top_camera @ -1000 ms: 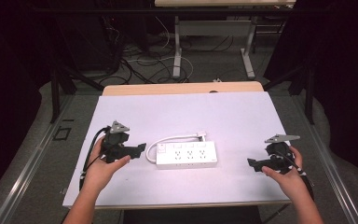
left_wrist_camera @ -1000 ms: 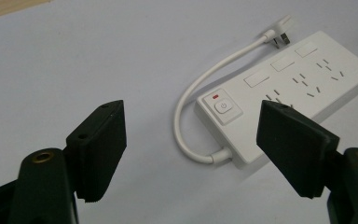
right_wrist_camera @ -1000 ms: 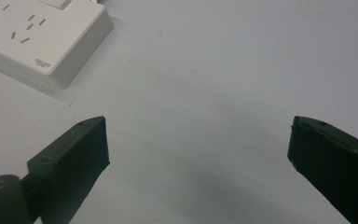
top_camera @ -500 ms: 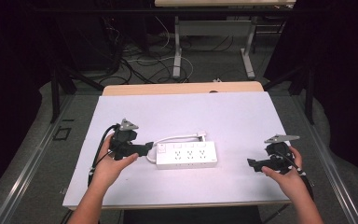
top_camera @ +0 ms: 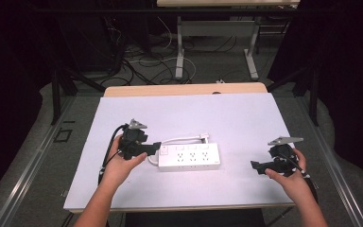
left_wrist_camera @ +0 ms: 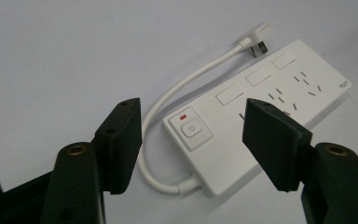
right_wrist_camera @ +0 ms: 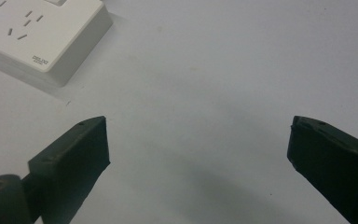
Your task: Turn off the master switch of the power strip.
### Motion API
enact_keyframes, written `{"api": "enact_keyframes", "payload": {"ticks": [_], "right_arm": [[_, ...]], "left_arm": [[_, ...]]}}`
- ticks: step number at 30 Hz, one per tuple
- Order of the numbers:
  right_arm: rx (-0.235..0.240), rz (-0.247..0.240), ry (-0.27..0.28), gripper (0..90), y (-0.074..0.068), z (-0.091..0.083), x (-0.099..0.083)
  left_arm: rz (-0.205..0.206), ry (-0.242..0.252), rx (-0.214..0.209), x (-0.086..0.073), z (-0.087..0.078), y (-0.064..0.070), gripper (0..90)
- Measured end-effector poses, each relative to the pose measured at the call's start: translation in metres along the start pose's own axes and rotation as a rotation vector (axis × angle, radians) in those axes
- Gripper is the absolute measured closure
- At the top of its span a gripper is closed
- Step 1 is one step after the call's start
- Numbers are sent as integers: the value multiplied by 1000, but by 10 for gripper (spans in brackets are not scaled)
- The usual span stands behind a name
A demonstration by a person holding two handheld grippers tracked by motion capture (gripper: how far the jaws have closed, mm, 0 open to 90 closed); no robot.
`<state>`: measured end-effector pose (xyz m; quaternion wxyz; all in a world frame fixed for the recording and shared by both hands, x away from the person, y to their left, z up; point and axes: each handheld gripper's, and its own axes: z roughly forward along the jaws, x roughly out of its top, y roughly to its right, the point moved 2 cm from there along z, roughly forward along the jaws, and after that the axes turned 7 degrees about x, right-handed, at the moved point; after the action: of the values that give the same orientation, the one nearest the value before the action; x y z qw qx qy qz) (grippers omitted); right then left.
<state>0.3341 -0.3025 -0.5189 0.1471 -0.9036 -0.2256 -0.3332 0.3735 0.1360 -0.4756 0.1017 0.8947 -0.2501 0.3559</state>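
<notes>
Power strip point(top_camera: 189, 157): flat on counter point(top_camera: 246, 118), sockets up for access. Left hand-held gripper point(left_wrist_camera: 193, 140): released, poised around its switch end. Right hand-held gripper point(right_wrist_camera: 198, 161): released, idle aside.

Left gripper point(top_camera: 154, 147): black body, matt finish, with a grey three-cornered plate mounted on top and a black cable trailing from its rear in a loop. Its fingers point(left_wrist_camera: 121, 140) are flat, blocky black pads with squared edges; a small hole marks the top of the near pad, and a brass-coloured screw or bushing sits in each arm behind the pads. Right gripper point(top_camera: 257, 164): same black build, same grey three-cornered plate, black cable running back along the forearm. Its fingers point(right_wrist_camera: 77, 154) are likewise black and rectangular, with small pinholes near the tips. Forearms bare; no sleeves or gloves visible.
</notes>
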Motion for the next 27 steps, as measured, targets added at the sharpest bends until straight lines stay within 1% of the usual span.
{"api": "enact_keyframes", "payload": {"ticks": [2,3,4,5,6,9,11,13,14,17,18,19,20,21,23,24,25,26,27], "right_arm": [[-2,3,-2,52,0,0,0],[0,2,-4,52,-1,0,0],[-2,1,-4,52,-1,0,0],[-2,1,-4,52,-1,1,0],[2,1,-6,52,-1,1,0],[-2,7,-9,52,-1,1,-1],[2,5,-10,52,0,1,-1],[0,9,-11,52,-1,2,-1],[2,9,-10,52,-1,2,-1],[3,8,-11,52,-1,3,-1],[3,8,-11,52,-1,3,-1],[5,0,-8,52,0,3,-1],[4,2,-11,52,0,3,-1],[3,3,-12,52,0,4,-1],[2,6,-17,52,0,3,-2],[2,3,-15,52,0,4,-2],[2,4,-15,52,0,4,-2],[2,4,-15,52,0,4,-2],[0,6,-15,52,0,4,-2]], "left_arm": [[-15,-11,-6,0,3,1,424],[-13,-8,-8,1,4,1,442],[-21,-10,-9,1,6,2,457],[-20,-23,-9,1,7,3,470],[-19,-22,-14,2,8,3,485],[-32,-26,-19,3,12,5,539],[-52,-28,-29,4,15,6,552],[-71,-39,-35,6,17,7,589],[-74,-35,-37,6,18,7,618],[-98,-42,-51,9,21,9,639],[-112,-45,-50,9,22,10,654],[-112,-49,-47,10,23,11,671],[-125,-48,-51,10,24,12,677],[-125,-54,-49,11,25,11,693],[-137,-53,-44,11,26,12,719],[-138,-59,-41,12,27,13,752],[-139,-62,-41,12,28,13,765],[-150,-65,-41,12,29,13,765],[-147,-71,-38,13,29,13,774]]}}
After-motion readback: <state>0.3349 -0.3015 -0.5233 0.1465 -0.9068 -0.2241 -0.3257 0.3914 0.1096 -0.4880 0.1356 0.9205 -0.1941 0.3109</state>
